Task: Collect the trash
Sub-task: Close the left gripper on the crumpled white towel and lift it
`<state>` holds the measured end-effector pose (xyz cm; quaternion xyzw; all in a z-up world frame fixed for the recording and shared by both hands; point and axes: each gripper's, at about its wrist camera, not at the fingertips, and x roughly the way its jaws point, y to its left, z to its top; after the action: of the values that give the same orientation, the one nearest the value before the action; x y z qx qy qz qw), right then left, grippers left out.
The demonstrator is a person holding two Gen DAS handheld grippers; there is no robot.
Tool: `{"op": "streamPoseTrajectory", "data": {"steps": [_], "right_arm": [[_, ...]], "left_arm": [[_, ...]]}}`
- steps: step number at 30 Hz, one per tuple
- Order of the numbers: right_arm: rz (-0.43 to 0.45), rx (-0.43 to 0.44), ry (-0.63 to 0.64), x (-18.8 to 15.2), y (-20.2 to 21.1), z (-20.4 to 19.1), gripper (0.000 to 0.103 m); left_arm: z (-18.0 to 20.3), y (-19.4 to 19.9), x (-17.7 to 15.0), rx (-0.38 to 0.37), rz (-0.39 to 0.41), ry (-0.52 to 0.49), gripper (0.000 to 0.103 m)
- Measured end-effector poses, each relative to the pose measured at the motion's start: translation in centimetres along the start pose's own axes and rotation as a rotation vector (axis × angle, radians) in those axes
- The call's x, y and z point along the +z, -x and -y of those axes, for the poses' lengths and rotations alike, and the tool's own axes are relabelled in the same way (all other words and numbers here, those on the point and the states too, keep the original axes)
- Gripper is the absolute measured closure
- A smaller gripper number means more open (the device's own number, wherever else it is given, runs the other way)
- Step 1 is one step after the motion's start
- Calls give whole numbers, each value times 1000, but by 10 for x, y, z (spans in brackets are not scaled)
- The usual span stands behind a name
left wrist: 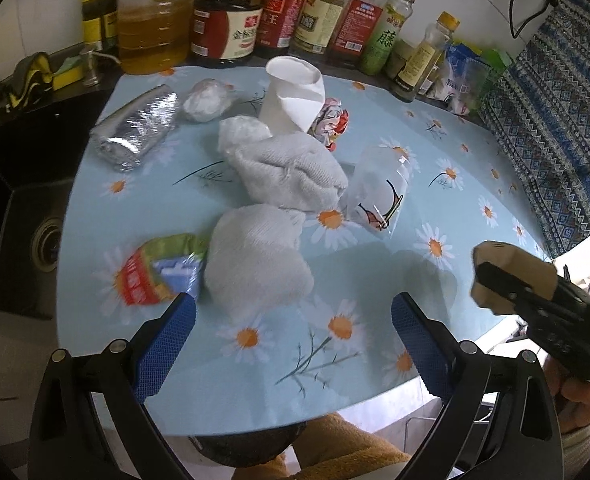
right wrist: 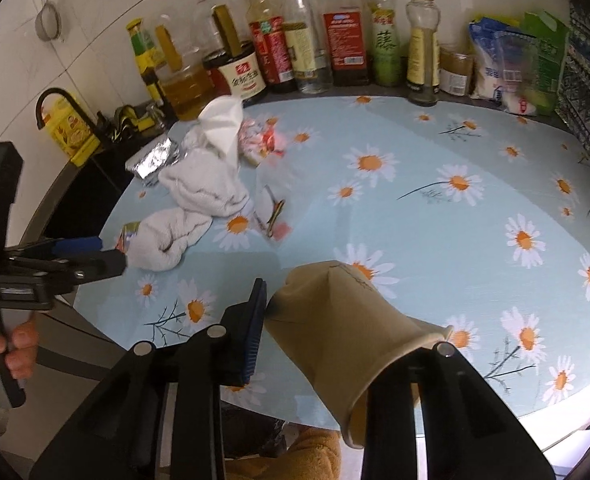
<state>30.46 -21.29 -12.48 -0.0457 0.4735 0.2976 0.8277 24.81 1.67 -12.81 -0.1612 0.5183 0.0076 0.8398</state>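
Note:
My right gripper (right wrist: 343, 336) is shut on a crushed brown paper cup (right wrist: 347, 320), held above the daisy-print tablecloth (right wrist: 435, 220). In the left wrist view that cup (left wrist: 511, 276) shows at the right, in the right gripper (left wrist: 535, 300). My left gripper (left wrist: 293, 308) is open and holds nothing, just short of a white cloth (left wrist: 255, 256) and a colourful wrapper (left wrist: 159, 272). Beyond lie a second white cloth (left wrist: 291, 168), a clear printed plastic cup (left wrist: 379, 192), a white paper cup (left wrist: 295, 88) on its side, a foil wrapper (left wrist: 139, 128), a crumpled white ball (left wrist: 207, 100) and a crumpled red wrapper (left wrist: 333, 120).
Sauce and oil bottles (left wrist: 231, 24) line the back of the table, with bagged goods (right wrist: 515, 64) at the back right. A black sink (left wrist: 27, 216) lies left of the table. A patterned cloth (left wrist: 555, 128) hangs at the right. A person's hand (right wrist: 11, 344) grips the left tool.

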Motion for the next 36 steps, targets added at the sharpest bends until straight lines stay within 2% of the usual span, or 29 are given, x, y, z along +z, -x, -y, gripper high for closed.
{"op": "streamPoseTrajectory", "data": {"steps": [1,5,6,9,14,16,22,28,36], "right_arm": [[4,0,-3,2,2,3,73],[8,0,-13,9,2,14,73],[8,2,-14,10,1,16,73],[4,25,-16,15,-5,24,73],[-24,73,-6,22,-26,30,73],[-33,90,0,25,-33,29,73],[-48,128,31,34,-44,26,73],[-39,128,56,35,-38,19,73],[-6,106,68,24,-11,4,73]], "left_arm": [[0,-2,1,-5,0,1,13],[-2,-20,12,-22,-19,25,18],[-3,-23,13,-25,-23,33,23],[-9,-36,19,-9,-43,68,30],[-18,-51,22,29,-69,104,49],[-19,-53,24,51,-63,100,60],[-21,-53,28,66,-59,130,78],[-19,-44,21,42,-39,143,86],[-13,-17,4,13,5,126,87]]}}
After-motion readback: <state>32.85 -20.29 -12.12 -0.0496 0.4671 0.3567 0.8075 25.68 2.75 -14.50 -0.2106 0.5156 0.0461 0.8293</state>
